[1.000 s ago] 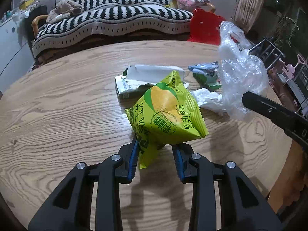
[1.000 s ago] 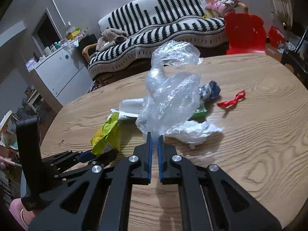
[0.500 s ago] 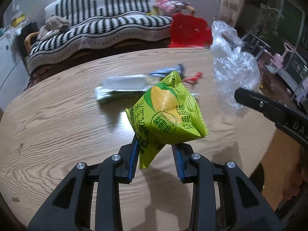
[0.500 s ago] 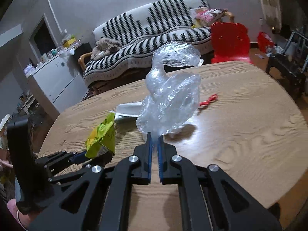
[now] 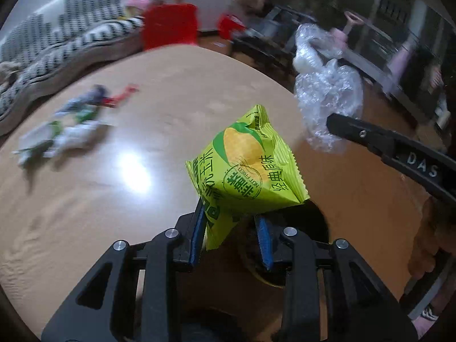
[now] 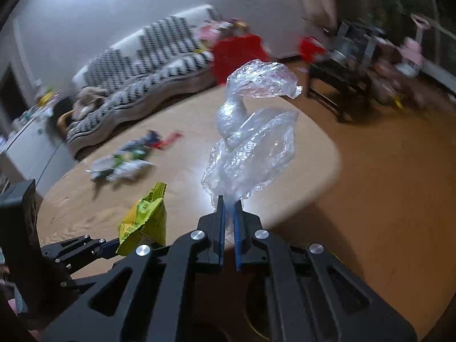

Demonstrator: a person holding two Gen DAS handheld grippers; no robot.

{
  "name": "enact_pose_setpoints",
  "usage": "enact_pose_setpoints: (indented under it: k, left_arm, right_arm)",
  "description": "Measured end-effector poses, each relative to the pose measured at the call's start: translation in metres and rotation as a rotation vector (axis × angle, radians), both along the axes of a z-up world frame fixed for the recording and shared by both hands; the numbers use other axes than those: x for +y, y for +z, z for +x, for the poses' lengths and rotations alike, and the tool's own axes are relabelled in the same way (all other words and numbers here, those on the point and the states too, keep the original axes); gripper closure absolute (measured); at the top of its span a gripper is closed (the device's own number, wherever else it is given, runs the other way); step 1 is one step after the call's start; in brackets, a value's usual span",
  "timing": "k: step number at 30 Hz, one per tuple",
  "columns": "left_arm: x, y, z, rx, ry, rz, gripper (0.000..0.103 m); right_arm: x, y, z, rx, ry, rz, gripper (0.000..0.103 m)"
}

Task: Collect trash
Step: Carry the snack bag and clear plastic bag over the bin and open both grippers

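Trash is gripped in both tongs: a yellow-green crinkled snack packet is pinched by the part-open left gripper. A clear crumpled plastic bag is clamped in the fully closed right gripper above the round wooden table

I see a round wooden bench. Far on its left lies a small heap of wrappers, with a red scrap beside.

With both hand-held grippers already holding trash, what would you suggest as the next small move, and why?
Probably carry both pieces on over the dark round opening just below the table edge, then release. The left hand-held gripper grips the yellow-green snack bag and the right hand-held gripper pinches the crumpled clear plastic bag; whether that opening is a bin is unclear. More wrappers remain on the round wooden table.
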State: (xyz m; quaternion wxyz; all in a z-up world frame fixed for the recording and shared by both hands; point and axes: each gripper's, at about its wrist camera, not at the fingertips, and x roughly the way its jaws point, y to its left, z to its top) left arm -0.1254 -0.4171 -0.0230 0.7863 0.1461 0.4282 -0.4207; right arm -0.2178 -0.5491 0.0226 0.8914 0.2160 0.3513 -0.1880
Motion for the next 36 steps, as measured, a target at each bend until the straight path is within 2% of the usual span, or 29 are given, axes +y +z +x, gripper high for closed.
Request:
enact_pose_setpoints:
  k: [4, 9, 11, 16, 19, 23, 29, 30, 31, 32, 33, 35, 36]
  left_arm:
    - [-0.036, -0.029, -0.034, 0.059, -0.082, 0.034, 0.071]
    - [-0.065, -0.065, -0.06, 0.11, -0.138, 0.09, 0.071]
    - [-0.075, -0.077, -0.064, 0.119, -0.154, 0.118, 0.071]
    - [-0.093, -0.126, -0.063, 0.214, -0.16, 0.195, 0.071]
    - [-0.099, -0.151, -0.063, 0.24, -0.168, 0.243, 0.071]
    - [-0.101, -0.166, -0.058, 0.257, -0.171, 0.268, 0.071]
    - [-0.108, -0.166, -0.057, 0.237, -0.18, 0.269, 0.069]
    - [-0.104, -0.163, -0.061, 0.229, -0.174, 0.272, 0.063]
    - [-0.104, -0.16, -0.062, 0.227, -0.168, 0.272, 0.04]
    - [-0.103, -0.156, -0.065, 0.226, -0.161, 0.268, 0.027]
    - [-0.101, -0.154, -0.064, 0.218, -0.153, 0.259, 0.013]
    - [-0.1, -0.147, -0.064, 0.213, -0.157, 0.23, 0.011]
    - [-0.099, -0.144, -0.064, 0.228, -0.163, 0.222, 0.008]
  right_arm:
    - [-0.029, -0.04, -0.053, 0.066, -0.086, 0.068, 0.097]
    - [-0.046, -0.089, -0.093, 0.134, -0.14, 0.145, 0.097]
    - [-0.05, -0.107, -0.102, 0.158, -0.153, 0.175, 0.097]
    - [-0.055, -0.154, -0.106, 0.234, -0.17, 0.264, 0.097]
    - [-0.056, -0.176, -0.111, 0.281, -0.181, 0.298, 0.097]
    - [-0.058, -0.186, -0.114, 0.304, -0.19, 0.316, 0.097]
    - [-0.062, -0.187, -0.111, 0.311, -0.212, 0.342, 0.097]
    - [-0.064, -0.187, -0.108, 0.306, -0.221, 0.353, 0.097]
    - [-0.067, -0.187, -0.111, 0.295, -0.235, 0.364, 0.097]
    - [-0.07, -0.185, -0.113, 0.285, -0.253, 0.373, 0.091]
    - [-0.072, -0.183, -0.115, 0.283, -0.269, 0.37, 0.063]
    - [-0.08, -0.174, -0.123, 0.251, -0.308, 0.367, 0.01]
    - [-0.083, -0.17, -0.126, 0.222, -0.322, 0.369, 0.006]
